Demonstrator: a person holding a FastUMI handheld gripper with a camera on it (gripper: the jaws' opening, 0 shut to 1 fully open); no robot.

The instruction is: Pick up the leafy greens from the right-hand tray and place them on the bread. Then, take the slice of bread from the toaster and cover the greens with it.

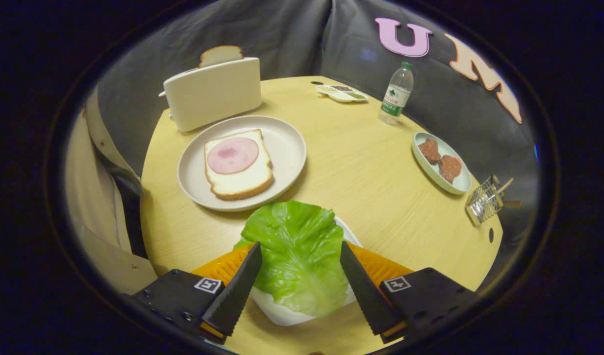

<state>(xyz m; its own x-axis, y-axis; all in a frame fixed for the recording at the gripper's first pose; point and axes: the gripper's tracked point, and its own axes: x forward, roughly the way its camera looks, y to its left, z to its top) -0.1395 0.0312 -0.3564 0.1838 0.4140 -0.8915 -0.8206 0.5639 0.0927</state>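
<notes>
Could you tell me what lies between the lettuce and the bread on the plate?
In the claw's view, bare tabletop and the plate's near rim separate the lettuce from the bread. The claw is open astride the lettuce.

1. The big, crinkly green lettuce leaf [294, 251] lay flat on a small white tray [277, 310], between the wide-apart gripper [298, 249] fingers.
2. The flat bread slice with a round pink ham piece [238, 164] lay on a round pale plate [289, 148], beyond the leaf.
3. The second bread slice [220, 55] stood upright in the cream toaster [213, 93], behind the plate.
</notes>
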